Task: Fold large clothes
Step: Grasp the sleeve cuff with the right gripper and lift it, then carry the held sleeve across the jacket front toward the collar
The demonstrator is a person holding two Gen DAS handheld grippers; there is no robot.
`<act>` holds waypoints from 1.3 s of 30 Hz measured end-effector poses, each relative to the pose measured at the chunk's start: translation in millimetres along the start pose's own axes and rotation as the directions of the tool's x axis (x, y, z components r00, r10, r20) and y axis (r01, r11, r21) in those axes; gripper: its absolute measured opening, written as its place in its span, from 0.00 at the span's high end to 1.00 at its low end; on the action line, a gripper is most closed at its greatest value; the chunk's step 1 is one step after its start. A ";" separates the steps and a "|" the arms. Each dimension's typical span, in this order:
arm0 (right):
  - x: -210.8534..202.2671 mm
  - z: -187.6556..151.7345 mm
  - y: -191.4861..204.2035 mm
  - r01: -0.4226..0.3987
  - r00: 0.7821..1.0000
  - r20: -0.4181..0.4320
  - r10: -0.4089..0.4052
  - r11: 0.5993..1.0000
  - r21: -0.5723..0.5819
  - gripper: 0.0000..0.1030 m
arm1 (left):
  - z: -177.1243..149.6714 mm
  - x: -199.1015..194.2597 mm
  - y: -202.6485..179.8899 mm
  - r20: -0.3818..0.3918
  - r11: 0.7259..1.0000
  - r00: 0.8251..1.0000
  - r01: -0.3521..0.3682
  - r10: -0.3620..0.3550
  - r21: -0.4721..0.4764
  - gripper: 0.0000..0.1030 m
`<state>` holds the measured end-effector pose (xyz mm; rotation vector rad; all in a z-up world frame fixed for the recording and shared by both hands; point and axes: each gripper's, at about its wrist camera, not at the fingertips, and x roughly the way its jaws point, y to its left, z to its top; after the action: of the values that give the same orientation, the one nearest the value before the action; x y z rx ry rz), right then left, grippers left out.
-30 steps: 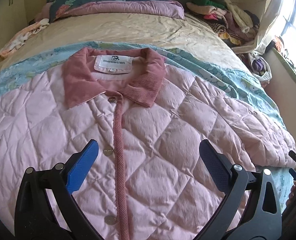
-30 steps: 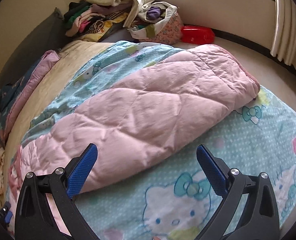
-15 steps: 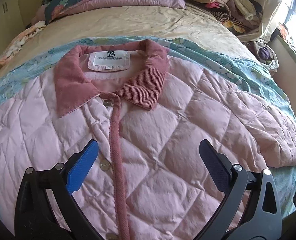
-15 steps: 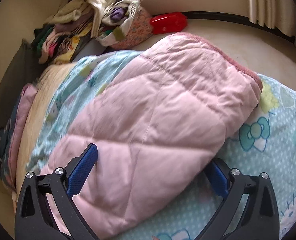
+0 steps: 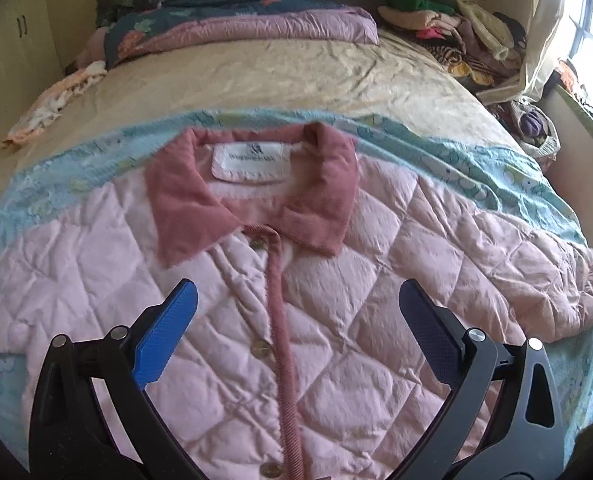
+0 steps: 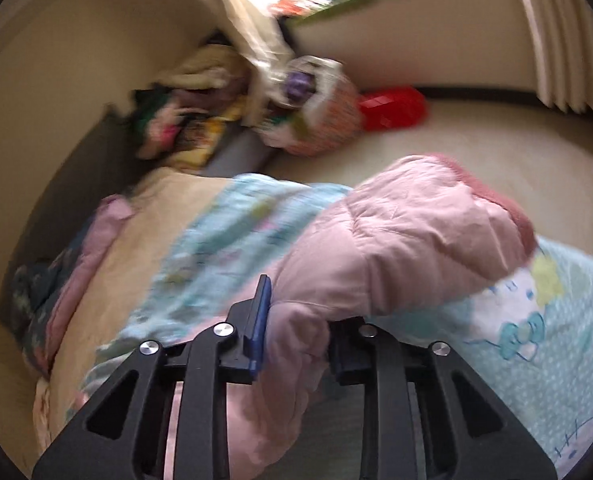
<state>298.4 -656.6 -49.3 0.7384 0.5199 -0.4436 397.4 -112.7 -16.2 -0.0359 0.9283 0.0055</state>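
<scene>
A pink quilted jacket [image 5: 336, 312] with a dusty-rose collar [image 5: 320, 200] lies front up and buttoned on a light blue cartoon-print blanket [image 5: 476, 168] on the bed. My left gripper [image 5: 292, 320] is open and empty, hovering over the jacket's chest astride the button placket. In the right wrist view my right gripper [image 6: 296, 320] is shut on the jacket's right sleeve [image 6: 408, 244], which is bunched and lifted off the blanket [image 6: 536, 320]; its rose cuff [image 6: 512, 208] points away.
A folded dark floral and mauve quilt [image 5: 236, 28] lies at the head of the bed. A heap of clothes [image 5: 456, 36] sits at the far right corner. A bag [image 6: 316, 116] and a red object [image 6: 392, 108] lie on the floor beyond the bed.
My right gripper closed on the sleeve and lifted it, bunching it. My left gripper drew back slightly over the jacket's chest, staying open.
</scene>
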 end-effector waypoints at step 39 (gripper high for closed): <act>-177.0 -49.8 281.7 -0.338 0.912 -0.016 0.409 0.730 -0.594 0.83 | 17.9 -121.2 86.6 0.153 0.999 0.988 -0.013 0.019 -0.039 0.08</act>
<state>299.7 -400.0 168.2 0.1954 0.3514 0.0700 337.3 -24.3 89.1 -0.0621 0.7745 0.0400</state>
